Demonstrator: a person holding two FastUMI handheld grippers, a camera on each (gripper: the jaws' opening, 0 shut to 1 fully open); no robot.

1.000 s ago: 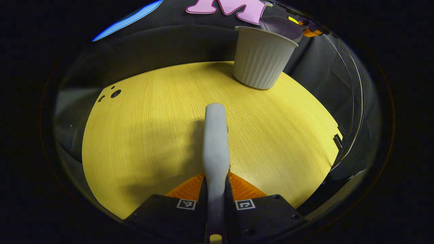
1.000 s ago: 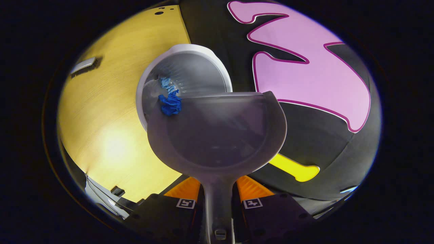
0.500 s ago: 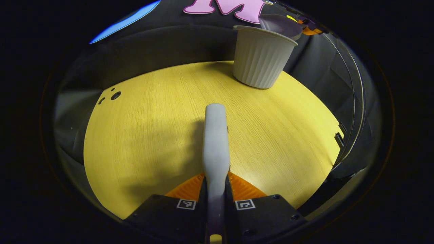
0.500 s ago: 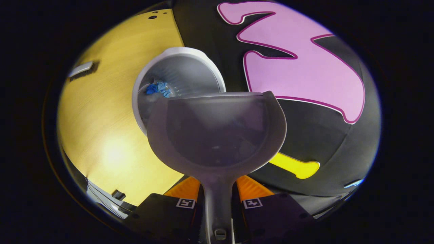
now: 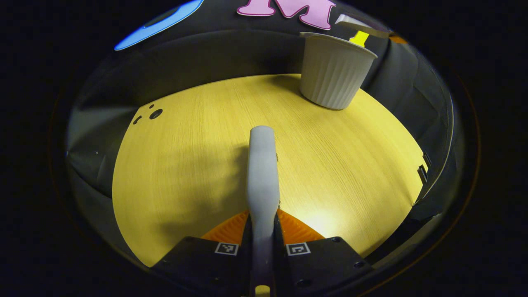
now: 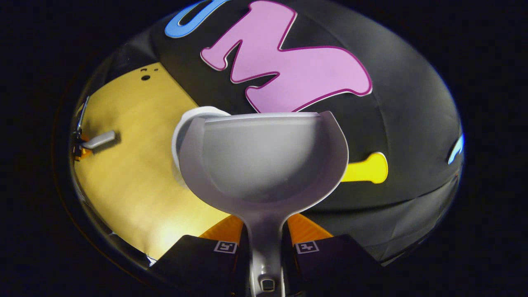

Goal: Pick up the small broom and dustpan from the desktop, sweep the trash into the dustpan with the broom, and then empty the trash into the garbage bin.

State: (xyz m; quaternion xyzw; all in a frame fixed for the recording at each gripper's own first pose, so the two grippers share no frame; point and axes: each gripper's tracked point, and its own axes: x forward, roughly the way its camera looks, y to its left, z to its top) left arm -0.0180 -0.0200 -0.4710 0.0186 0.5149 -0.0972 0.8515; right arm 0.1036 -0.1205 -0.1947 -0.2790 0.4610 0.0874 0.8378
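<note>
Where the booth's black cloth hangs behind it, the yellow wood-grain desktop [image 5: 198, 165] takes up most of the left gripper view, with its far edge curving under the cloth and a few small dark holes [image 5: 155, 113] near its far left corner. The ribbed white garbage bin [image 5: 335, 72] stands upright on the desktop near the far right edge, well apart from the broom. In the right gripper view only an arc of the bin's rim [image 6: 194, 115] can be seen, because the dustpan stands in front of it and covers the rest; what lies inside the bin cannot be seen from here.

The grey dustpan [image 6: 264, 159] is held up off the desktop with its scoop facing the camera and its front edge level, and the scoop looks bare inside. Its handle [image 6: 264, 243] runs straight back between the fingers of the right gripper [image 6: 264, 231], which are closed tight on it from both sides. In the left gripper view a sliver of the dustpan [image 5: 354, 22] shows just above and behind the bin.

The broom's grey handle [image 5: 262, 173] points forward over the middle of the desktop, throwing a shadow to its left. The left gripper [image 5: 262, 231] is clamped on that handle, a finger pressing each side. From the right gripper view the broom [image 6: 99, 139] shows small at the desktop's left edge, with part of the left gripper beside it.
</note>
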